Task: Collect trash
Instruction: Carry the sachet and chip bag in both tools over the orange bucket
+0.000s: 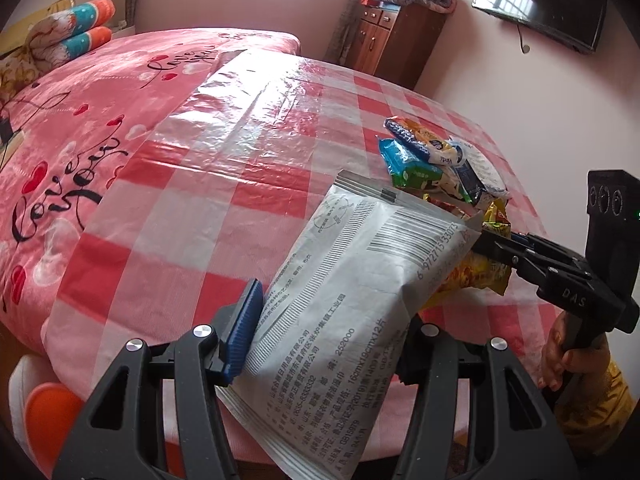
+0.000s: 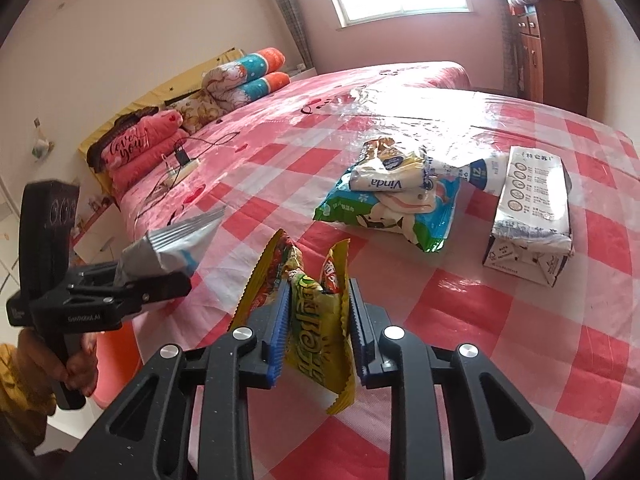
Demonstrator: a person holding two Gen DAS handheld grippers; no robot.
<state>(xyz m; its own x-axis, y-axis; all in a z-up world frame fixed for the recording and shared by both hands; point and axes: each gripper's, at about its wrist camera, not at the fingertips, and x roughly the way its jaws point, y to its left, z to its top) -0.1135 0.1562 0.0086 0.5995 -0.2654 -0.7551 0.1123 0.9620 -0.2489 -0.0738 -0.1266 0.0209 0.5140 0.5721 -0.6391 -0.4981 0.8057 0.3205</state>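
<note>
Right wrist view: the right gripper [image 2: 318, 312], angled down over the near edge of the checked sheet [image 2: 540, 340], pinches a yellow snack wrapper [image 2: 310, 344]. At left, the left gripper [image 2: 176, 276], fist-held, clamps a grey wipes pouch [image 2: 176, 248].

Sunlit pink-walled bedroom [image 2: 120, 20], wooden cabinet [image 1: 394, 40]
</note>
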